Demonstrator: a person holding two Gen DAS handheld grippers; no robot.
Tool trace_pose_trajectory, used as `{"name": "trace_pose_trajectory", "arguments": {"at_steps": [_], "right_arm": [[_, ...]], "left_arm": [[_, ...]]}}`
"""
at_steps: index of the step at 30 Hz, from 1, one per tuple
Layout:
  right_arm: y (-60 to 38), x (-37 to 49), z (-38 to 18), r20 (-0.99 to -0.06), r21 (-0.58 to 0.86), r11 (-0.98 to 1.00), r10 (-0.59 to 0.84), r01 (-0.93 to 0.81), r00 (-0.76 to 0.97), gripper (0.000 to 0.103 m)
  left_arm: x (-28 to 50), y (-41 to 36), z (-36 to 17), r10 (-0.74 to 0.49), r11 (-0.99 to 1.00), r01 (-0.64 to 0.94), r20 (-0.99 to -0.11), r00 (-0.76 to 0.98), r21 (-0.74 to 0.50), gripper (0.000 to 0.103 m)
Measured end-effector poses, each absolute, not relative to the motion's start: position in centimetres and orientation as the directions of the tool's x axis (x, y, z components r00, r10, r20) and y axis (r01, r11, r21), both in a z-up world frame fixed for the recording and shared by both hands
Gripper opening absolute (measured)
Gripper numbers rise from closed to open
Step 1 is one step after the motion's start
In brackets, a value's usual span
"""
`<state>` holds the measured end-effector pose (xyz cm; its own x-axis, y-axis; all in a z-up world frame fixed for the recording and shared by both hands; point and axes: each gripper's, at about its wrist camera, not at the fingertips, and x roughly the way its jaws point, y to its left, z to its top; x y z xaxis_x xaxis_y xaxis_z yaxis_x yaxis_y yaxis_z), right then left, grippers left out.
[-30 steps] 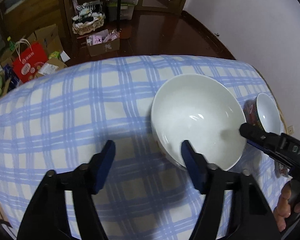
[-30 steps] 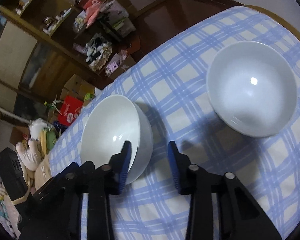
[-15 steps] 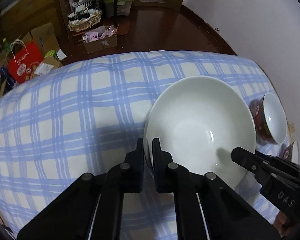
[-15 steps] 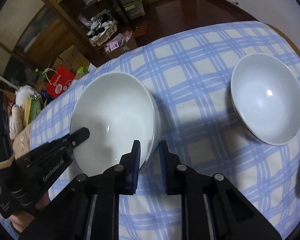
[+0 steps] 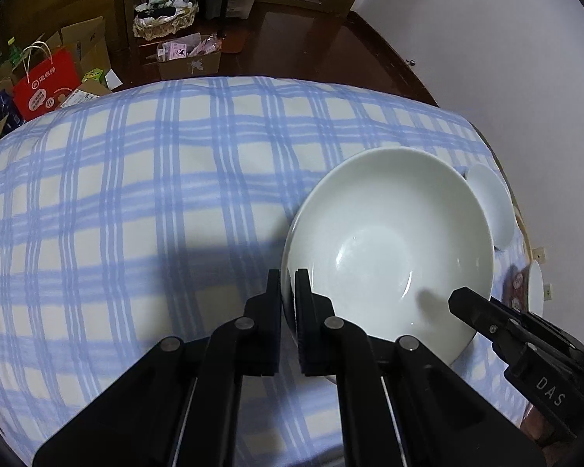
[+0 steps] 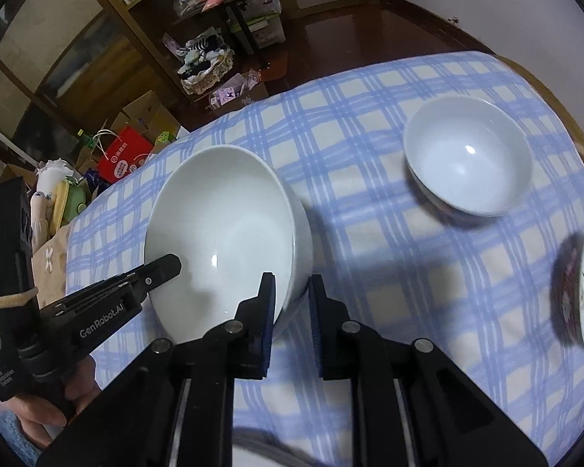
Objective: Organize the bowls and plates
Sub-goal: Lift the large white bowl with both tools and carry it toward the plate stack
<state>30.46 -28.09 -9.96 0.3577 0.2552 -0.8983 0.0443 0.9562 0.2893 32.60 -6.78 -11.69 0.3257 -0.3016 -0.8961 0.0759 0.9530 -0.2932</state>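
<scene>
- Table (image 5: 175,202): covered with a blue-and-white checked cloth (image 6: 370,155).
- On the cloth: smaller white bowl (image 6: 467,167), standing apart.
- At the right edge: patterned bowl (image 6: 582,292), blurred.

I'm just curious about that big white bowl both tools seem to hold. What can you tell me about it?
The big bowl is plain glossy white, ceramic by its look, deep, round and empty. It sits tilted above the blue checked cloth. The left gripper pinches its rim on one side and the right gripper pinches the opposite side, one finger inside, one outside. Its base is hidden, so whether it touches the cloth cannot be told.
</scene>
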Motion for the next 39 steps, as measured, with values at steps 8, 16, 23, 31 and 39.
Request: {"name": "trace_pose_trajectory", "arguments": {"at_steps": [8,16,23,31,39], "right_arm": [[-30.1,25.9,-7.8,-0.891,0.272,0.96,0.224,0.069,0.394,0.017],[-32.6,22.3,-5.7,-0.882,0.263,0.959,0.193,0.108,0.43,0.017],[-34.4,19.4,-5.8,-0.88,0.283,0.947,0.193,0.151,0.435,0.017],[-36.2,17.0,-6.8,-0.868,0.331,0.921,0.212,0.204,0.45,0.017],[-37.5,16.1,-7.4,-0.866,0.327,0.912,0.185,0.247,0.465,0.018]], "left_arm": [[29.0,-9.0,-9.2,-0.327,0.944,0.151,-0.887,0.327,-0.292,0.007],[26.3,-11.5,-7.7,-0.362,0.929,0.195,-0.877,0.317,-0.314,0.007],[23.8,-13.8,-7.4,-0.342,0.935,0.211,-0.884,0.319,-0.285,0.007],[22.3,-15.0,-8.2,-0.352,0.929,0.23,-0.886,0.301,-0.291,0.007],[21.7,-16.7,-9.6,-0.345,0.928,0.246,-0.898,0.274,-0.281,0.007]]}}
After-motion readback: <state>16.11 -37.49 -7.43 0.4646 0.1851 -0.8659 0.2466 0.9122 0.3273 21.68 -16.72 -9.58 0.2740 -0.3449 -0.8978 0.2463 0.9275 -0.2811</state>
